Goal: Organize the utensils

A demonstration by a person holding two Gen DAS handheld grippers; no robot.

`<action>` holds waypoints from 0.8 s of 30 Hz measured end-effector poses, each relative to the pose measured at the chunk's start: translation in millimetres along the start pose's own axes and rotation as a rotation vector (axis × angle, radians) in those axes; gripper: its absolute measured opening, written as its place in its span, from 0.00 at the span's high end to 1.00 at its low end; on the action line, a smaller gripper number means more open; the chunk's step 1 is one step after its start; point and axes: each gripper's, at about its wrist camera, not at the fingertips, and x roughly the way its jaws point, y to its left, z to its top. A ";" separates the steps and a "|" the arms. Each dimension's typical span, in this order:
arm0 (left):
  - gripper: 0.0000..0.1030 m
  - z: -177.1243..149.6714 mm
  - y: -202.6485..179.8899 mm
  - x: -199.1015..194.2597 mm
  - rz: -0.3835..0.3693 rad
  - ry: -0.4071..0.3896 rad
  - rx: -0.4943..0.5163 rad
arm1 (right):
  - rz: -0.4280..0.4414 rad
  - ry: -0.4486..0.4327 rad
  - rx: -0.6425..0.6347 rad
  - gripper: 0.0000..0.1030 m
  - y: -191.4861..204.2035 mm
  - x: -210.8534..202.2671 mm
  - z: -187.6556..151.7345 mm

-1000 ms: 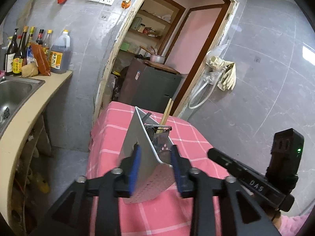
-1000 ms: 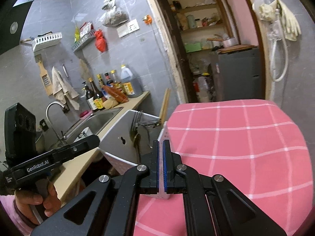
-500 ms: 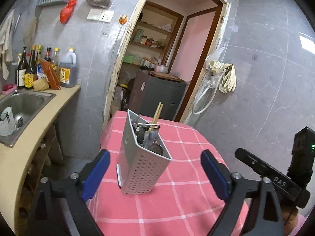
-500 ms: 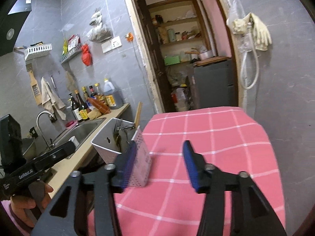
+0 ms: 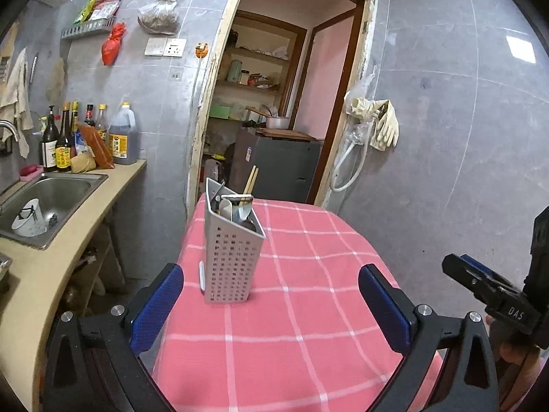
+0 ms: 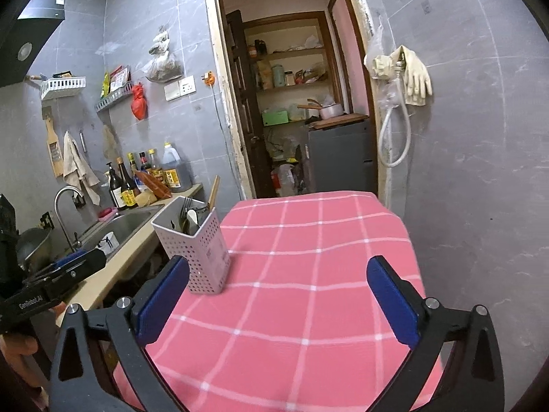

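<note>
A grey perforated utensil holder (image 5: 233,261) stands upright on the pink checked tablecloth (image 5: 308,292), near the table's left edge. Wooden chopsticks (image 5: 251,180), a fork (image 6: 185,206) and spoons stick out of it. My left gripper (image 5: 270,269) hangs in front of the holder, its jaws opening wide, touching nothing. My right gripper (image 6: 278,261) is to the right of the holder (image 6: 202,254), its jaws also opening, with only cloth (image 6: 308,240) between them. Each wrist view shows the other gripper at its edge, held by a hand.
A beige counter with a steel sink (image 5: 51,199) runs along the left, with sauce bottles (image 5: 68,137) at its far end. Behind the table is a doorway with a dark cabinet (image 5: 274,164). Rubber gloves (image 5: 377,127) hang on the grey tiled wall.
Both grippers let go of the holder, opened wide and drew back from it. The holder, tilted a second ago, now stands upright on the cloth.
</note>
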 end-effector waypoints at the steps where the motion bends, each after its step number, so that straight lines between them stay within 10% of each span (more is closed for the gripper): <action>1: 0.00 -2.2 -1.7 -3.9 0.007 0.003 0.001 | -0.004 0.000 -0.003 0.01 -2.2 -6.1 -1.9; 24: 0.00 -30.1 -27.6 -50.2 0.140 -0.016 0.098 | -0.054 0.014 -0.038 0.01 -4.5 -52.7 -30.1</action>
